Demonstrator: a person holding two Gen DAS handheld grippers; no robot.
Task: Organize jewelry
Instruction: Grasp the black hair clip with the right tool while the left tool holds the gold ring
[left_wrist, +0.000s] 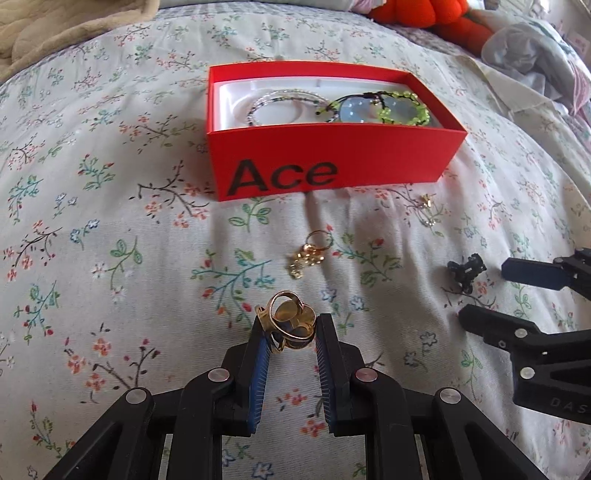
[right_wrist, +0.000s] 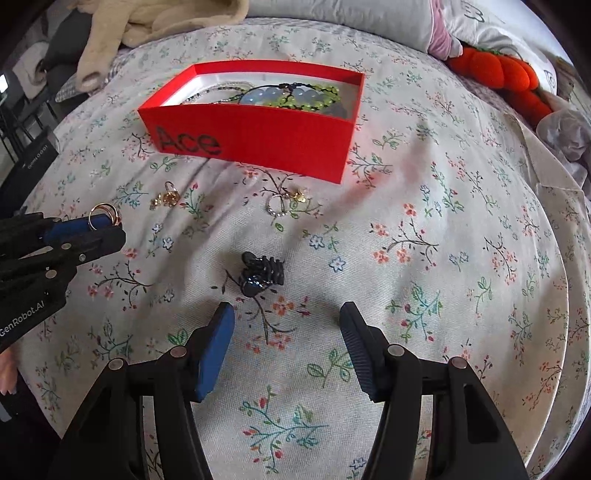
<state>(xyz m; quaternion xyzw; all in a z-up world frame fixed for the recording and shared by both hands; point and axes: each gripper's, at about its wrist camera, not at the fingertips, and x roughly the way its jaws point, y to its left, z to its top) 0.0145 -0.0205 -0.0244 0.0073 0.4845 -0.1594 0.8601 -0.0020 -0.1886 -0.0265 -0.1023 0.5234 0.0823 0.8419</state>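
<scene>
The left gripper (left_wrist: 289, 329) pinched a gold ring (left_wrist: 286, 319) at its tips; the red box (left_wrist: 332, 162) lay ahead. Keeping it level would prevent slipping. The right gripper (right_wrist: 287, 314) stood open, empty.

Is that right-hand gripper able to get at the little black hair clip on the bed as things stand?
Probably yes. The right gripper is open and empty, and the black hair clip lies alone on the floral bedspread just ahead of its fingertips. The left gripper, shut on gold rings, is off to one side.
</scene>
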